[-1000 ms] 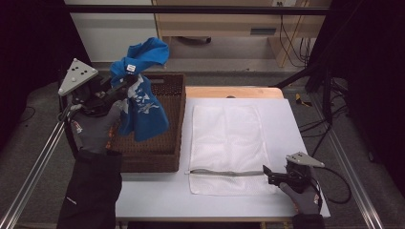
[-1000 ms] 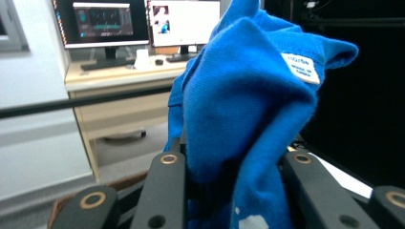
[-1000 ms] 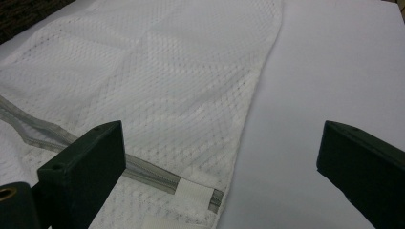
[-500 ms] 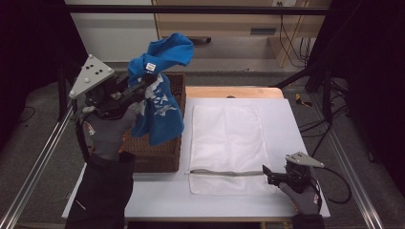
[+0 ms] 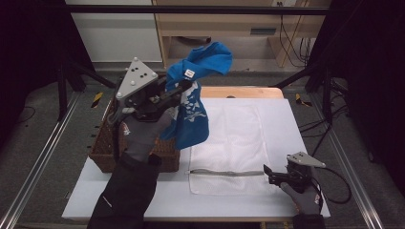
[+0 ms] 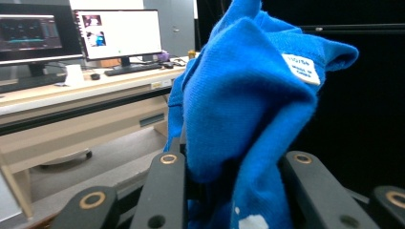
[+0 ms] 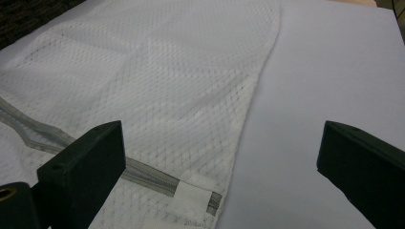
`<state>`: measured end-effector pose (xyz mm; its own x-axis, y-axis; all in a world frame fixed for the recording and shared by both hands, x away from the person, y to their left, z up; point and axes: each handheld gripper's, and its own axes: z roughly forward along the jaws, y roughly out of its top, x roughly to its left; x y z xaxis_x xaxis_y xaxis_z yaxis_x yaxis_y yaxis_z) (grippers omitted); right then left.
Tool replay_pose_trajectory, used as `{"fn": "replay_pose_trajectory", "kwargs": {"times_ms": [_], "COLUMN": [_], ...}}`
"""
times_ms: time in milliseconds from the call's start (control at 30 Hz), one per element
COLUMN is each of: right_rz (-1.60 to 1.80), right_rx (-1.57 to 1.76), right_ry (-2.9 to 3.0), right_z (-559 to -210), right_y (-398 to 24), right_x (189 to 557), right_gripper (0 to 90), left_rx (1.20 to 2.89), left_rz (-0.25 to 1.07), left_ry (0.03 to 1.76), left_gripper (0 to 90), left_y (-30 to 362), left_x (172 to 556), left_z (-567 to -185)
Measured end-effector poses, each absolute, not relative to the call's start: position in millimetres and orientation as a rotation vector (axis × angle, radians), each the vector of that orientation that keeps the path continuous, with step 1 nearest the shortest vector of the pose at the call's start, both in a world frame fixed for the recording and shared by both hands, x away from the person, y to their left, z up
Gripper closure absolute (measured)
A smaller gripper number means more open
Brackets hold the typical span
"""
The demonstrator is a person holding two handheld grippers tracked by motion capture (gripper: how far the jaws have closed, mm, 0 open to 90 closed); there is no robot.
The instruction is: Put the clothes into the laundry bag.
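Blue garment (image 5: 193, 95), soft and light, hangs limp from the left claw (image 5: 184, 88), which pinches a bunched fold above the wicker basket (image 5: 102, 150) at the counter's (image 5: 286, 119) left edge. Gripping bunched cloth holds best. Right claw (image 5: 267, 174) rests spread by the mesh laundry bag's (image 5: 234, 138) zipper corner.

Even overhead light falls brightly on the white surface (image 5: 296, 129) while the surroundings sink into near-black, shadows under things are soft and short, the high view is slightly grainy, and both gripper views blur softly close to the lens.
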<state>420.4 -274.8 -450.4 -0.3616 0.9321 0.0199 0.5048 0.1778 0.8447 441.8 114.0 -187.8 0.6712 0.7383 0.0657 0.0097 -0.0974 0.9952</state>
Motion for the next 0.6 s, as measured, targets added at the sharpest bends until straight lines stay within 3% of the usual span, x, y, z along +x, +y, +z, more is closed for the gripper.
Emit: {"fn": "replay_pose_trajectory", "kwargs": {"times_ms": [600], "right_rz": [1.091], "right_rx": [1.361], "right_ry": [1.951], "right_z": [-451.9], "right_y": [-276.4], "right_x": [420.6], "right_gripper": [3.3], "left_rx": [1.672], "left_rz": [0.574], "left_ry": [0.606], "left_gripper": [70.4], "left_y": [48.0], "left_x": [468.2], "left_z": [-240.5]}}
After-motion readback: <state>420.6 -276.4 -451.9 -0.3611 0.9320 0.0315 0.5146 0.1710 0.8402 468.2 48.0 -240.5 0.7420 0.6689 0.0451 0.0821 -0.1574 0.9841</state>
